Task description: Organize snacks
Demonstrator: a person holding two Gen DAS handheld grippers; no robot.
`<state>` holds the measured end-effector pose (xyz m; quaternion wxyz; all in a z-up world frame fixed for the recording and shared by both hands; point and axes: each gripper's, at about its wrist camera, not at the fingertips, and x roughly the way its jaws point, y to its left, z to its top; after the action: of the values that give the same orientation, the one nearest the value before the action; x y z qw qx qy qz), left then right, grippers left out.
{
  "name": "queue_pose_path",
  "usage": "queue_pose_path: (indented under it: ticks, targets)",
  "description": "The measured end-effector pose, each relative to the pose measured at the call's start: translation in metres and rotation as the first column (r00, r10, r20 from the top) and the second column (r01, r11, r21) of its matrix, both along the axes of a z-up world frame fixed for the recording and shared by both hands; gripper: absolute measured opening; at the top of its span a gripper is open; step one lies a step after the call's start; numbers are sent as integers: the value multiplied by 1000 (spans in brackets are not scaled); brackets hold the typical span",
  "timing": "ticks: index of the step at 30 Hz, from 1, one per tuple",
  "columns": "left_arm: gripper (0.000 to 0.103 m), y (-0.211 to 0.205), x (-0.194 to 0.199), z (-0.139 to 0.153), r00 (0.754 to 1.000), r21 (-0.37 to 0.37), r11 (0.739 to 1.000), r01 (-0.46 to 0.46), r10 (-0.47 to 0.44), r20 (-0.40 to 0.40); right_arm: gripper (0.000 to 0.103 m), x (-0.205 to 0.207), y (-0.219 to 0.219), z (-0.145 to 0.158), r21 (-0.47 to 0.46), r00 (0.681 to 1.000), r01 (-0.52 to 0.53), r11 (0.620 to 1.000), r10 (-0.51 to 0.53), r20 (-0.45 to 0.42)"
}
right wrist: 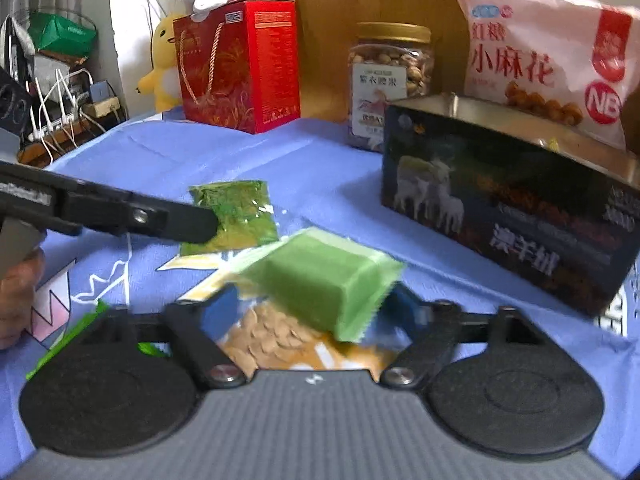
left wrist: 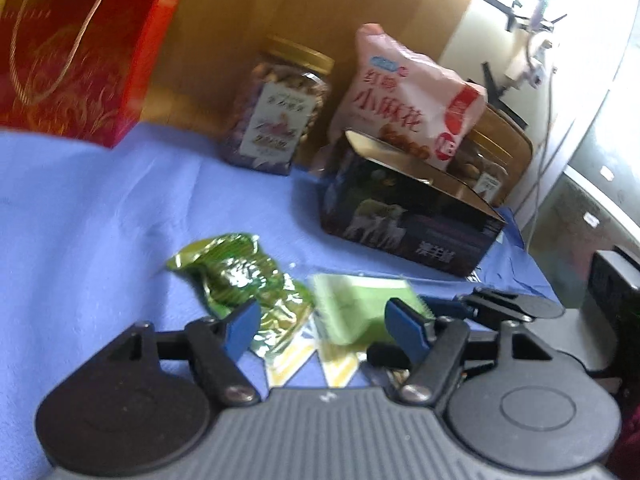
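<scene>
My right gripper (right wrist: 310,300) is shut on a light green snack packet (right wrist: 320,280), which hangs tilted over a clear packet of pale seeds (right wrist: 272,332). In the left wrist view the same light green packet (left wrist: 360,308) lies just ahead of my left gripper (left wrist: 322,330), whose blue pads stand apart and open. A crinkled shiny green packet (left wrist: 228,276) lies by its left pad. Seen from the right wrist, the left gripper (right wrist: 208,226) hovers over a dark green packet (right wrist: 232,212). An open dark box with sheep on it (right wrist: 500,208) stands to the right.
On the blue cloth (left wrist: 80,220) at the back stand a red gift box (right wrist: 240,68), a jar of nuts (right wrist: 388,76) and a pink bag of twists (right wrist: 548,52). Plush toys and a tangle of chargers (right wrist: 60,108) sit past the far left edge. A hand (right wrist: 16,300) shows at left.
</scene>
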<state>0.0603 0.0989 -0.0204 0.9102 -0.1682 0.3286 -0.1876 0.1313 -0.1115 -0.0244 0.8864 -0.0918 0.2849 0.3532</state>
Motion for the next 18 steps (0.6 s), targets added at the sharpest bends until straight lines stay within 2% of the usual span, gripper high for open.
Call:
queue_pose_path:
  ticks: [3, 6, 13, 18]
  targets:
    - [70, 4, 4, -4, 1000, -28, 1000, -1, 1, -8, 29, -9, 5, 2, -11, 1000, -16, 1000, 16, 26]
    - [70, 4, 3, -4, 1000, -27, 1000, 0, 0, -4, 16, -20, 9, 3, -25, 997, -5, 1000, 7, 71]
    - [73, 5, 1, -3, 1000, -39, 999, 4, -4, 1, 11, -38, 5, 12, -21, 979, 36, 999, -31, 202]
    - [74, 5, 1, -3, 1000, -43, 999, 4, -4, -2, 11, -49, -8, 21, 40, 974, 49, 998, -57, 218]
